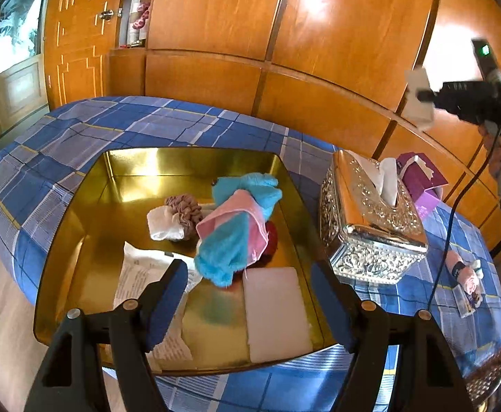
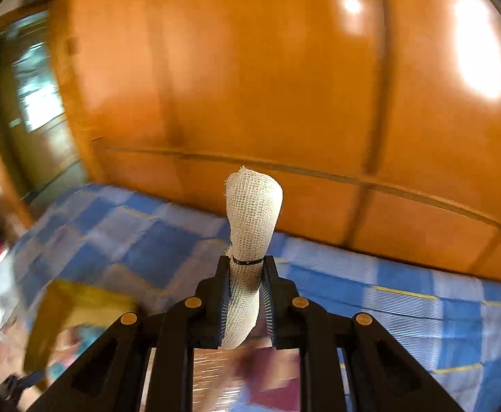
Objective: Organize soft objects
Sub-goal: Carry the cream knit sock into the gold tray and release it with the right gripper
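A wooden wardrobe wall [image 1: 284, 68] filled the upper half of both views. Below it, a surface under a blue plaid cloth [image 1: 78, 144] spread across the middle of the left wrist frame. At the centre of that frame sat a gold tin tray [image 1: 130, 171], holding a blue and pink fuzzy cloth [image 1: 236, 226], a white flat pad [image 1: 277, 312] at lower right, a printed paper sheet [image 1: 140, 274] at lower left, a mauve scrunchie [image 1: 185, 209] and a white cloth piece [image 1: 162, 223] touching it. Right of the tray stood an ornate silver tissue box [image 1: 370, 219], with a purple tissue pack [image 1: 422, 178] just behind it. The left claw [image 1: 248, 304] hung wide over the tray's near edge, gripping nothing. In the right wrist view, the right claw [image 2: 247, 267] was clamped narrow on a white gauze roll [image 2: 252, 213], which stood upright above the surface, a black band around its waist.
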Demonstrator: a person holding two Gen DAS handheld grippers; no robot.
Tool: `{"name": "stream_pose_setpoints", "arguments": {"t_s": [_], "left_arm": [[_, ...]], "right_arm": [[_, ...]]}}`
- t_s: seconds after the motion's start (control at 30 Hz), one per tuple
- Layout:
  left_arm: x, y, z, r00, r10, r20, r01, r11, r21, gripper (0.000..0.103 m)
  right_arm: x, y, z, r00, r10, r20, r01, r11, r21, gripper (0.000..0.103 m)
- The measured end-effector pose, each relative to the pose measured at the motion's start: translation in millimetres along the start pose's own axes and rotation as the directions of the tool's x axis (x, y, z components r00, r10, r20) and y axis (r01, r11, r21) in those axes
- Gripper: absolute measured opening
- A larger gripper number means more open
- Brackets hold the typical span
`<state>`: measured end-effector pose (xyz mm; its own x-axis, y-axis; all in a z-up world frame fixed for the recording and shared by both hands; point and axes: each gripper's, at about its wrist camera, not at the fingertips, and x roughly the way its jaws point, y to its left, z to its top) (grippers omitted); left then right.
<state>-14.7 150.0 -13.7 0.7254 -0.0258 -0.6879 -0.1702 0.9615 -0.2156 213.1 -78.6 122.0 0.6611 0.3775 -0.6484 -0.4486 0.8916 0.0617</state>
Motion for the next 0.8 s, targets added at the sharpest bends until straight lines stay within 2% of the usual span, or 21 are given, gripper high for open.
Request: {"name": "stream_pose_setpoints", "arguments": {"t_s": [0.17,0.33,0.5,0.67,0.77,0.8], "left_arm": [[-5.1,6.2,-3.1,1.0,0.006,0.007,-0.006,1.0,-0.015,0.075],[-13.5,19.8,-2.9,0.999,0.037,0.03,-0.035,0.998,-0.043,0.075],[-25.1,37.9,1.7,0.995,0.077,0.069,-0.069,0.993,-0.099,0.075],[-41.4,57.6,11.9,0.985,0.118,0.123,-0.097,0.983,-0.158,0.078],[-49.9,69.0,16.6,0.979,0.139,0.147,-0.11,0.976,-0.19,0.081],[-51.5,72.3,17.5,0.978,0.144,0.15,-0.113,0.974,-0.198,0.082]], "right_arm": [[0.0,59.0,-33.4,0.988,0.144,-0.063,-0.149,0.984,-0.097,0.016],[-10.6,109.7,-89.3,0.953,0.261,-0.156,-0.287,0.941,-0.177,0.016],[-5.2,139.0,-132.6,0.913,0.339,-0.229,-0.375,0.917,-0.136,0.016],[24.7,172.6,-155.1,0.882,0.358,-0.307,-0.406,0.907,-0.11,0.017],[48.6,190.9,-158.1,0.853,0.395,-0.341,-0.44,0.896,-0.063,0.022],[52.5,191.9,-158.0,0.845,0.407,-0.347,-0.448,0.893,-0.044,0.03]]}}
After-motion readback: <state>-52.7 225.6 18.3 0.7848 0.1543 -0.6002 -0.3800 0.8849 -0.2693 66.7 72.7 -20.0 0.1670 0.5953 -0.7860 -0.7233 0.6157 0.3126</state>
